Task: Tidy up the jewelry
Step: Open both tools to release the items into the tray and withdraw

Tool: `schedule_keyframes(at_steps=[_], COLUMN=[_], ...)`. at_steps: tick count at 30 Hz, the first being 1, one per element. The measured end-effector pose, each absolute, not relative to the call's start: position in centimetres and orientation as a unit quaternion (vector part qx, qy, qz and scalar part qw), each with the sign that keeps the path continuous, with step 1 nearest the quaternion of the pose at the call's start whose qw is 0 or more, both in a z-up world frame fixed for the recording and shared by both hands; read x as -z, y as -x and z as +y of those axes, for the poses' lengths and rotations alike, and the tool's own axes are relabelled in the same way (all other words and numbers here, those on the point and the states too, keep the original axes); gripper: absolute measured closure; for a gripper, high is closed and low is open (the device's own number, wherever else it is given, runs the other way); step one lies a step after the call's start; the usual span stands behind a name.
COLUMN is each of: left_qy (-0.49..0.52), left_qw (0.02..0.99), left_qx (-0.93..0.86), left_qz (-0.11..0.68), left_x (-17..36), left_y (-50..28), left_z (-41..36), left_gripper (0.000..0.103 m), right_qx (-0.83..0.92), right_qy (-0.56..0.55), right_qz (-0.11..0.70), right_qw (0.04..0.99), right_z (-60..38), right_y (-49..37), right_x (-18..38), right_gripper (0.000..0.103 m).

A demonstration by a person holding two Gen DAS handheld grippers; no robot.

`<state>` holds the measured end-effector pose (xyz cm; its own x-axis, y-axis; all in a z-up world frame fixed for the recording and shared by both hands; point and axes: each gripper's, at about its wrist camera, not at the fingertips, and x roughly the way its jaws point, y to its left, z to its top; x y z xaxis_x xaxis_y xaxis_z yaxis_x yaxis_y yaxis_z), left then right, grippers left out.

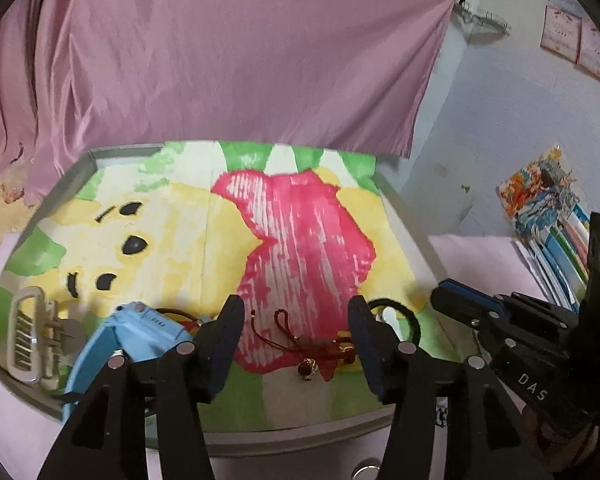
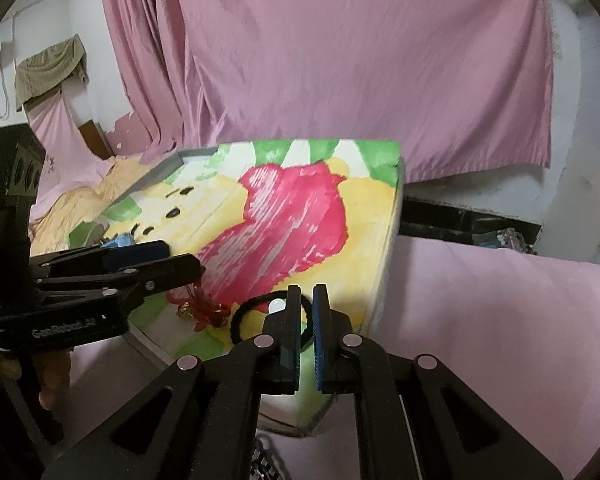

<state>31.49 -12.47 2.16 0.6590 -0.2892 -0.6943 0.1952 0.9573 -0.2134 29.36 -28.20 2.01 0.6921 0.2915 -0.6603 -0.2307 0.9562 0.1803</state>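
A red knotted cord charm [image 1: 312, 346] with a small bell lies on the cartoon-bear cloth [image 1: 180, 220] that covers the table. My left gripper [image 1: 296, 320] is open, one finger on each side of the charm, and the pads do not press it. A light blue watch [image 1: 140, 336] lies just left of it, with a silver clip [image 1: 26, 336] beyond. A black hair tie [image 2: 242, 316] with a white bead [image 2: 277, 305] lies right of the charm [image 2: 200, 310]. My right gripper [image 2: 306, 300] hovers shut at the tie's near side, holding nothing. The left gripper [image 2: 176, 258] reaches in from the left.
A pink curtain [image 1: 220, 60] hangs behind the table. Stacked books [image 1: 560, 248] and a pink cloth [image 1: 476, 256] lie to the right. The table's grey rim [image 1: 284, 436] runs close in front. A pink sheet [image 2: 500, 320] covers the area on the right.
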Motion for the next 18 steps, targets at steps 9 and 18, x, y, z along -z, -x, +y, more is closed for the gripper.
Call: schedule_keyframes(at_steps=[9,18], left_qy=[0.074,0.092], left_qw=[0.938,0.961], left_qx=[0.116,0.096], left_qz=[0.318,0.242], left_x=[-4.6,-5.8], left_y=[-27.6,-22.3], left_z=[-11.1,-9.1], left_gripper=[0.026,0.003], right_qx=[-0.126,-0.108], right_qy=[-0.061,-0.064], right_qz=[0.299,0.209], right_qw=[0.944,0.970], right_z=[-29.4,-29.5], right_y=[-25.2,-19.1], right_x=[-4.4,-6.7], right_gripper=[0.069,0.048])
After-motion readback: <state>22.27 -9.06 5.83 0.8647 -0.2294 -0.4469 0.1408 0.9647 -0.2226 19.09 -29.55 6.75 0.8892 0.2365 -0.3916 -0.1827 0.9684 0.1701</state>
